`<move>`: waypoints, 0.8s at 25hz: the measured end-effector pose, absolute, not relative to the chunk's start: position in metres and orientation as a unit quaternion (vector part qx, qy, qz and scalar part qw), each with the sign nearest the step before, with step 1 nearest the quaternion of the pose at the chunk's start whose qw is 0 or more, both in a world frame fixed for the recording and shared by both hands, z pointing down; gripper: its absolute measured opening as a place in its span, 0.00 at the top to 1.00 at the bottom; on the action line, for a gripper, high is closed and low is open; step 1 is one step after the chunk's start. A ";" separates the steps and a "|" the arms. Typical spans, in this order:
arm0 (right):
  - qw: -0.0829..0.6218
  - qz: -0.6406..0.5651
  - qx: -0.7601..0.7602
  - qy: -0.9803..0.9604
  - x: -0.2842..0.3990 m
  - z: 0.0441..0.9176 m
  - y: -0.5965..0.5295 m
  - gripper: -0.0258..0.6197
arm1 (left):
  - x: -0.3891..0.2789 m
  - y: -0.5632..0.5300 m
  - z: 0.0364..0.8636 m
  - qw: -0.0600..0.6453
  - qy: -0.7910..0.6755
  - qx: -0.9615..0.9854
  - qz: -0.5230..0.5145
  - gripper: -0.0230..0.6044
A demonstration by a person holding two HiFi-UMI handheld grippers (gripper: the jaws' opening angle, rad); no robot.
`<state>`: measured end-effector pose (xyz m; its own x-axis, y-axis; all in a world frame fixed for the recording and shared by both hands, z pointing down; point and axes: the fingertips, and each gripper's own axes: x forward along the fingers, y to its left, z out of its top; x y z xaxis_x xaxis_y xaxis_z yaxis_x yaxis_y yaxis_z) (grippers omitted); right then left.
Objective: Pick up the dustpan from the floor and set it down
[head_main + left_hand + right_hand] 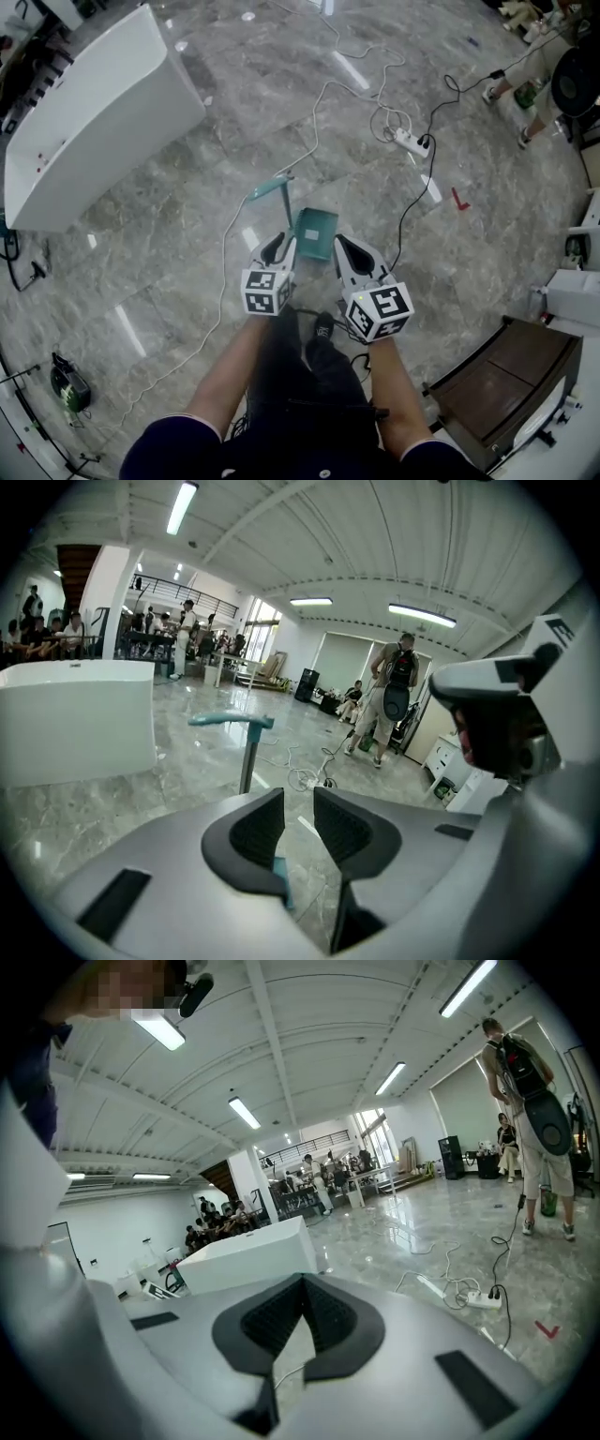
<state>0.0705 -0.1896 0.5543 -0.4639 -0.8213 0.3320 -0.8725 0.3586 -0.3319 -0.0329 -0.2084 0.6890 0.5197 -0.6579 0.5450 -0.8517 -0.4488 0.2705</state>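
Note:
The teal dustpan (316,231) stands on the grey marble floor, its long handle (270,187) leaning away to the upper left. In the left gripper view the handle (249,757) rises just beyond the jaws, and a teal edge of the pan (280,876) shows under the left pad. My left gripper (278,246) hovers at the pan's left side, open, with bare floor showing through the gap between its pads (299,804). My right gripper (345,246) is at the pan's right side, its tips touching (301,1283) and holding nothing.
A large white counter (94,112) stands at the upper left. A power strip (411,142) with trailing cables lies beyond the dustpan, with a red mark (458,199) on the floor near it. A brown cabinet (506,384) sits at the lower right. A person (525,66) stands at the far right.

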 end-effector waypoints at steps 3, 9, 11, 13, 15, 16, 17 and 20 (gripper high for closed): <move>0.044 0.229 0.506 -0.830 0.063 0.535 -0.178 0.95 | -0.026 -0.186 0.642 0.250 -0.428 0.854 0.160 0.80; 0.026 0.199 0.479 -0.854 0.043 0.485 -0.149 0.95 | -0.024 -0.149 0.550 0.192 -0.418 0.879 0.130 0.92; 0.019 0.186 0.470 -0.862 0.040 0.468 -0.142 0.95 | -0.025 -0.140 0.523 0.177 -0.423 0.881 0.120 0.94; 0.012 0.173 0.463 -0.869 0.039 0.451 -0.132 0.95 | -0.025 -0.130 0.497 0.167 -0.426 0.882 0.108 0.94; 0.007 0.161 0.454 -0.876 0.036 0.434 -0.121 0.95 | -0.026 -0.120 0.474 0.158 -0.426 0.885 0.098 0.94; 0.005 0.155 0.450 -0.880 0.035 0.426 -0.116 0.95 | -0.025 -0.114 0.464 0.154 -0.424 0.887 0.096 0.94; 0.003 0.150 0.445 -0.883 0.034 0.420 -0.111 0.95 | -0.024 -0.108 0.454 0.150 -0.421 0.890 0.094 0.94; -0.002 0.135 0.432 -0.892 0.032 0.402 -0.093 0.95 | -0.017 -0.090 0.429 0.141 -0.413 0.896 0.082 0.94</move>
